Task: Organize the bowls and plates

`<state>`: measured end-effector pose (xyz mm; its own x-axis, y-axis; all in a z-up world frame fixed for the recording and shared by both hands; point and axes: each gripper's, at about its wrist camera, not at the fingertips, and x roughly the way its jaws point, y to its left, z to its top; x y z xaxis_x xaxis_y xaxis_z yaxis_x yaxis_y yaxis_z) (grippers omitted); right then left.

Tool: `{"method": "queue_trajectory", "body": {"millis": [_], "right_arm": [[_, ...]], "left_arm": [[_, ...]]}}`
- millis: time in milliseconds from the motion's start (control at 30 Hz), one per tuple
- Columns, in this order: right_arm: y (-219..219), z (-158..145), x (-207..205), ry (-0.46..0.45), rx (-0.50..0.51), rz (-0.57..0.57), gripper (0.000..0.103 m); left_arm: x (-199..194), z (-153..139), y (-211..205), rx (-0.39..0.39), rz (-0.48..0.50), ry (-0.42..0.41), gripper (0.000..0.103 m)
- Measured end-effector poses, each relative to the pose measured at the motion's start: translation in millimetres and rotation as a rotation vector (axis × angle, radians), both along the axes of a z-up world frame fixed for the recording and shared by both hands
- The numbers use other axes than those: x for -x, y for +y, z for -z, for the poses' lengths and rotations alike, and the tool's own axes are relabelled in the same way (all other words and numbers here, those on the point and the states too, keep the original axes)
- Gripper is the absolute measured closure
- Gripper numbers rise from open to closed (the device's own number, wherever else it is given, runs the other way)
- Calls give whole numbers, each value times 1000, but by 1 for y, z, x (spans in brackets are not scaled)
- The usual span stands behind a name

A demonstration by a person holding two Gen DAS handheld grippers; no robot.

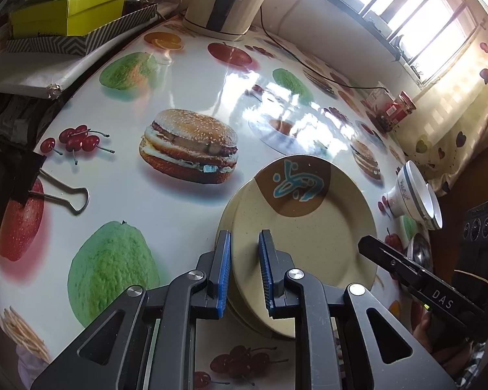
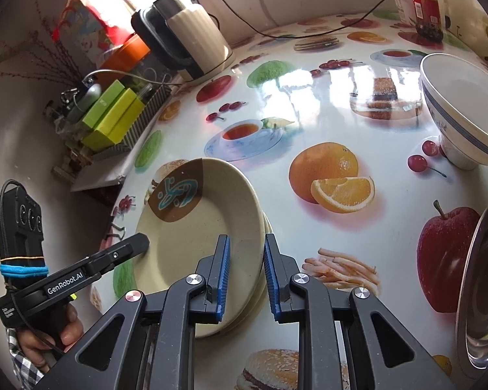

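You are holding the left tool (image 1: pixel 244 243) with its blue-padded fingers apart, straddling the near-left rim of the stacked beige plates (image 1: pixel 312 237) without pinching it. The plates are lying on the glossy tabletop (image 1: pixel 120 195), which is printed with fruit, burgers and teacups; the top plate is showing a brown patch with a teal scribble-like motif that cannot be read as writing.

You are keeping the right tool (image 2: pixel 245 247) apart too, one finger over the plates' right rim (image 2: pixel 192 237) and the other over the tabletop just beside it. In the left wrist view the right tool (image 1: pixel 366 245) is showing the letters "DAS" on its body. In the right wrist view the left tool (image 2: pixel 143 240) is touching the plates' left edge, and its side is reading "GenRobot.AI".

The white bowls (image 2: pixel 462 113) with blue rim bands are sitting nested at the far right of the tabletop (image 2: pixel 309 104), well apart from the plates. A steel bowl (image 2: pixel 484 286) is standing near the right edge. A red-labelled jar (image 2: pixel 426 9) is standing at the far right corner, its print too small to read. A cream kettle (image 2: pixel 192 39) is sitting at the far side, with green boxes (image 2: pixel 114 113) to the left of it
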<state>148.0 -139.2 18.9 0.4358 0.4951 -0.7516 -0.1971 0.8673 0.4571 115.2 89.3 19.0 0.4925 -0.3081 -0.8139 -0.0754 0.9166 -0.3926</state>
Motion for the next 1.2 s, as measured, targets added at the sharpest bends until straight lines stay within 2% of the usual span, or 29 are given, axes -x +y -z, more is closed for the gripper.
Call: {"method": "queue_trajectory", "body": {"millis": [867,1200], "right_arm": [[6,3,9,-16,50,-4,80],[8,3,9,-27,73,-14,78]], "left_arm": [[9,0,-3,-33,-2,-5,85],[8,0,-1,-20,-7,-8,85]]}}
